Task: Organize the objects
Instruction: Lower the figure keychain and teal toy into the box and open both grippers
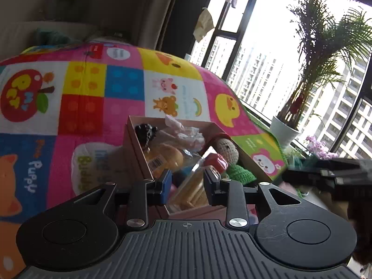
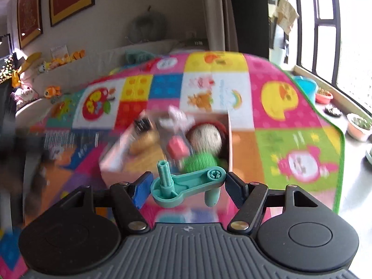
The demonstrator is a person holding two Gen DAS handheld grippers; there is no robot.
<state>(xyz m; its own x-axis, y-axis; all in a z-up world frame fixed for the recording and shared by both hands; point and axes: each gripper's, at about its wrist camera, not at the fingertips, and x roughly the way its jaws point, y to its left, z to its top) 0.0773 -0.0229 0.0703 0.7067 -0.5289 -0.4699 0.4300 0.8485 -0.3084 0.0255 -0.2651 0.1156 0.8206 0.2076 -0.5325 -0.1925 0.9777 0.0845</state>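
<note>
A cardboard box [image 1: 132,148] sits on a colourful play mat. It holds a crocheted doll [image 1: 229,150], a clear bottle with a red cap [image 1: 215,161], crumpled plastic and an orange packet. My left gripper [image 1: 187,184] is open and empty, its fingers hovering over the near part of the box, either side of the bottle. My right gripper [image 2: 187,189] is shut on a teal plastic crank handle [image 2: 186,184] and holds it just in front of the box [image 2: 111,162]. The doll [image 2: 204,139] shows there too, blurred.
The play mat [image 1: 93,88] covers the surface. A potted palm [image 1: 300,107] and window stand to the right. Small pots [image 2: 359,126] and a blue tub [image 2: 307,87] line the sill. The other gripper [image 1: 325,174] shows at the right edge.
</note>
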